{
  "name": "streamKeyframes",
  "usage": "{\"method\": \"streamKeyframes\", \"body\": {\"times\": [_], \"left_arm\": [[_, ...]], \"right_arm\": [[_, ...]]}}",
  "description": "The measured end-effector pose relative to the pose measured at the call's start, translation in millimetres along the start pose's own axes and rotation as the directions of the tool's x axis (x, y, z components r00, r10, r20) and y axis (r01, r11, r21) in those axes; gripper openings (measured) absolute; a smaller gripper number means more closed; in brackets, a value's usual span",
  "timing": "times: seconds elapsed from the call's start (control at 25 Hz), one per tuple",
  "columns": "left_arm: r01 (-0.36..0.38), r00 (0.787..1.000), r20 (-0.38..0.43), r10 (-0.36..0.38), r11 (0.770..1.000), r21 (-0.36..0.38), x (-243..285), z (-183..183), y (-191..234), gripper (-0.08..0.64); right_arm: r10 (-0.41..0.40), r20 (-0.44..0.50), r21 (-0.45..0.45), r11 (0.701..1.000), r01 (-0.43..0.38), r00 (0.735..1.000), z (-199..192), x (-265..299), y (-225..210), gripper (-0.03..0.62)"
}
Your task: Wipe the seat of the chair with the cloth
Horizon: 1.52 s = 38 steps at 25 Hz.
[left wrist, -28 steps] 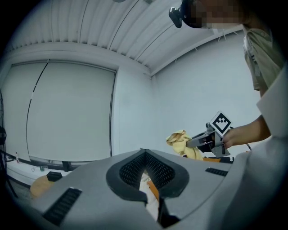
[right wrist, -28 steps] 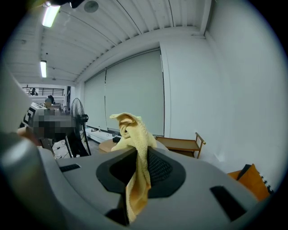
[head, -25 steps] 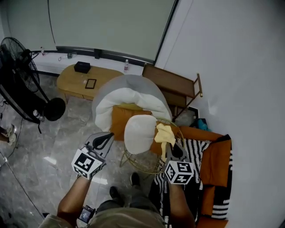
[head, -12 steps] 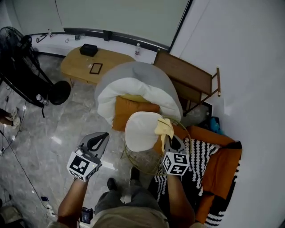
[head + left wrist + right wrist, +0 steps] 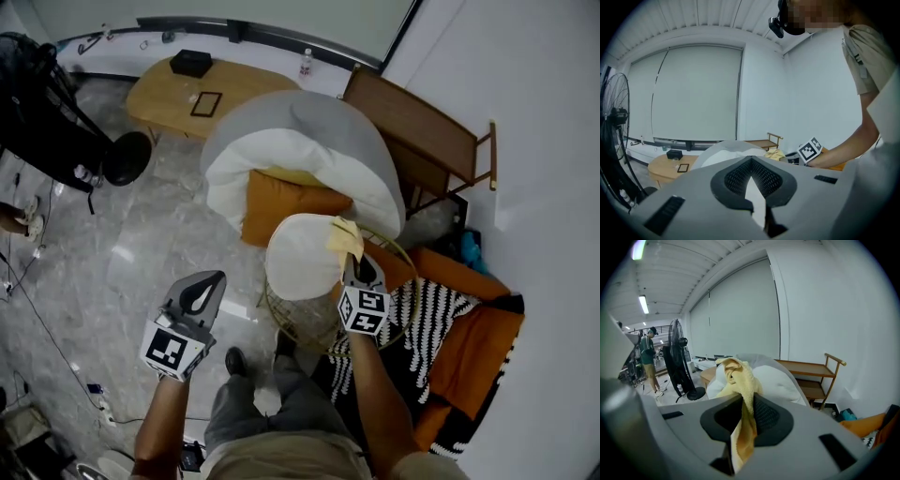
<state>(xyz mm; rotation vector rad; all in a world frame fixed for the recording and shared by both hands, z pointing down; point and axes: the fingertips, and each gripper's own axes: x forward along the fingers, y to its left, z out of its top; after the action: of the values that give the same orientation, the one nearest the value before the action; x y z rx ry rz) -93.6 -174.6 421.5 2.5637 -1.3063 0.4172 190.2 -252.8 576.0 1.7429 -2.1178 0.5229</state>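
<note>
Yellow cloth (image 5: 345,238) is soft and floppy, so we've got our right claw (image 5: 362,274) pinching a bunched edge, mid-frame at the chair seat (image 5: 295,258) rim. Our left claw (image 5: 200,298) is pressed together, empty.

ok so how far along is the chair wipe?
Done: the cloth is picked up, with the right gripper shut on it. In hand: the cloth is over the right edge of the white seat; contact can't be confirmed. Left: wiping across the seat itself. The left gripper is off to the side, shut and empty.
</note>
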Motion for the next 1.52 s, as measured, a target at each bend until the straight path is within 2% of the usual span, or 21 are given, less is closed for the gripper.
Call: {"method": "streamKeyframes", "body": {"times": [0.16,0.32,0.44,0.56,0.68,0.76,0.88,0.96,1.04,1.28,1.52], "left_arm": [[-0.047,0.999,-0.016,0.047,0.998,-0.028,3.4,-22.9,9.5,0.015],[-0.097,0.995,0.001,0.097,0.992,-0.076,0.7,-42.6,21.1,0.015],[-0.12,0.993,-0.001,0.12,0.987,-0.109,2.5,-55.2,27.5,0.014],[-0.118,0.993,-0.018,0.117,0.985,-0.123,9.7,-64.2,27.6,0.015],[-0.105,0.994,-0.018,0.104,0.987,-0.122,21.9,-63.4,26.3,0.015],[-0.093,0.996,-0.014,0.092,0.988,-0.122,29.8,-60.8,25.4,0.014],[-0.073,0.997,-0.008,0.073,0.99,-0.124,41.1,-57.5,24.4,0.014],[-0.058,0.998,-0.007,0.057,0.99,-0.127,47.8,-56.7,23.2,0.014],[-0.042,0.999,-0.01,0.042,0.991,-0.13,53.7,-57.7,21.1,0.015],[-0.01,1.0,-0.017,0.008,0.992,-0.122,64.4,-59.4,14.0,0.015],[-0.01,1.0,-0.013,0.009,0.992,-0.125,62.2,-59.3,15.5,0.015]], "right_arm": [[0.008,-0.046,-0.019,1.0,-0.008,0.999,-30.9,51.9,9.5,0.063],[0.038,-0.103,-0.051,0.998,-0.044,0.994,-59.1,100.2,41.1,0.063],[0.11,-0.151,-0.072,0.99,-0.122,0.982,-74.4,127.6,89.3,0.063],[0.211,-0.187,-0.097,0.968,-0.232,0.959,-78.8,138.5,140.8,0.064],[0.232,-0.208,-0.104,0.961,-0.258,0.95,-82.6,142.9,148.7,0.065],[0.185,-0.213,-0.074,0.976,-0.205,0.959,-87.9,144.3,121.3,0.064],[0.024,-0.238,-0.029,0.999,-0.032,0.971,-102.6,139.8,43.2,0.064],[-0.098,-0.248,0.033,0.993,0.109,0.964,-108.8,127.2,-11.1,0.064],[-0.176,-0.235,0.102,0.974,0.204,0.956,-108.1,111.4,-45.0,0.064],[-0.266,-0.18,0.198,0.933,0.3,0.947,-101.8,91.6,-81.9,0.064],[-0.259,-0.198,0.185,0.937,0.295,0.946,-106.2,97.3,-76.9,0.064]]}}
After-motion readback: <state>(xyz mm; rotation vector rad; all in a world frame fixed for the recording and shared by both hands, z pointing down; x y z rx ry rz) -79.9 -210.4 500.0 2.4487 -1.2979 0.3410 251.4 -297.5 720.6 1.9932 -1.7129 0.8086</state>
